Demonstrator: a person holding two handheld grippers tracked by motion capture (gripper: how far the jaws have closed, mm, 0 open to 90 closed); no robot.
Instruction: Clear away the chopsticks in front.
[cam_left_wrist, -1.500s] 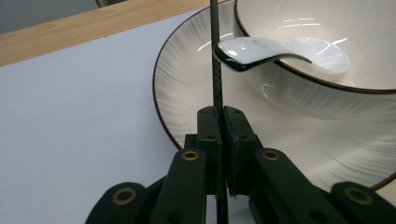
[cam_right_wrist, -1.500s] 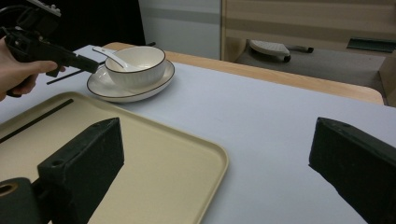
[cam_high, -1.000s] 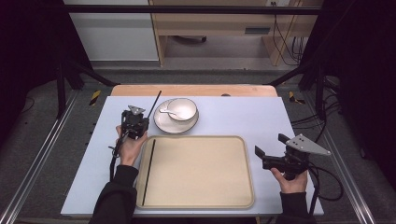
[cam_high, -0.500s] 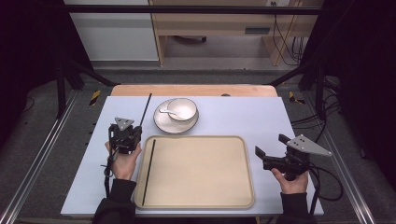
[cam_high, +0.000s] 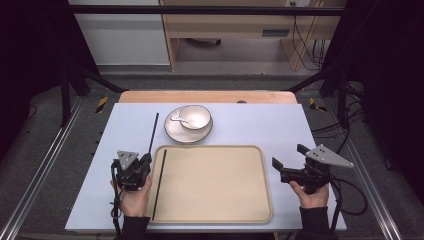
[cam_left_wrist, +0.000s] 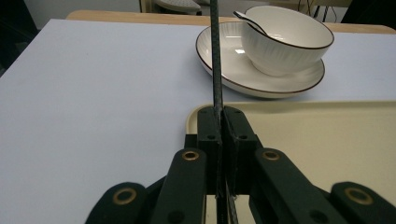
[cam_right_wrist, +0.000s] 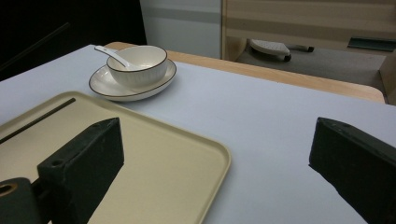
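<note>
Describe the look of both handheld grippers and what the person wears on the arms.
Both the left gripper and right gripper are black, each topped by a grey three-cornered plate and trailing a black cable. Brass-coloured rivets dot the left one's jaw links. The sleeves are black.

A: What do the person's tools look like?
B: Left gripper (cam_high: 145, 161) and right gripper (cam_high: 289, 162): black bodies, grey three-cornered top plates, trailing black cables. Jaws are black blocks on arms with brass-ringed pivots.
A: Clothing?
B: Dark sleeves (cam_high: 314, 223).
</note>
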